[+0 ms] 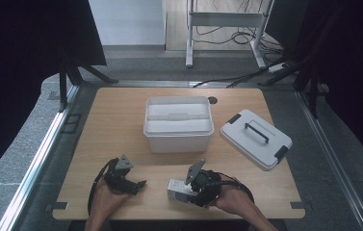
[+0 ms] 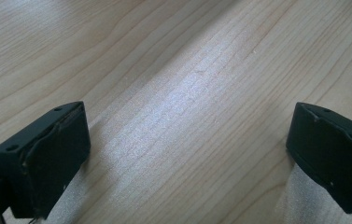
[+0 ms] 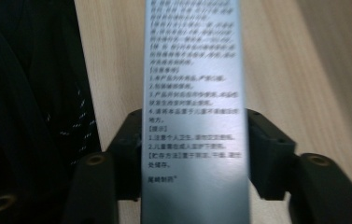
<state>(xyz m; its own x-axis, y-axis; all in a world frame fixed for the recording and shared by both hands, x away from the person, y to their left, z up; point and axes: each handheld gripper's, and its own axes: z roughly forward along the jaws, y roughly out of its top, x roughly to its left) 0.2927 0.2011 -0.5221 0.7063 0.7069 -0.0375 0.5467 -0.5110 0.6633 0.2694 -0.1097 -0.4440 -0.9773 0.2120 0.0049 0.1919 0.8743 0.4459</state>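
Observation:
A long silver-grey carton (image 3: 194, 93) with printed text lies between the jaws of my right gripper (image 3: 194, 144), and both pads sit flush against its sides. From above, the carton (image 1: 176, 188) is low over the front of the table (image 1: 121, 139), with my right gripper (image 1: 187, 191) reaching it from the right. My left gripper (image 1: 140, 184) rests near the front left edge. Its jaws stand wide open over bare wood, with nothing between its fingertips (image 2: 187, 144).
A white open bin (image 1: 178, 130) stands mid-table behind both hands. Its grey lid (image 1: 256, 138), with a black handle and clips, lies flat to the right. A dark cable or sleeve (image 3: 29, 116) shows beside the carton. A cable hole (image 1: 212, 100) sits by the far edge.

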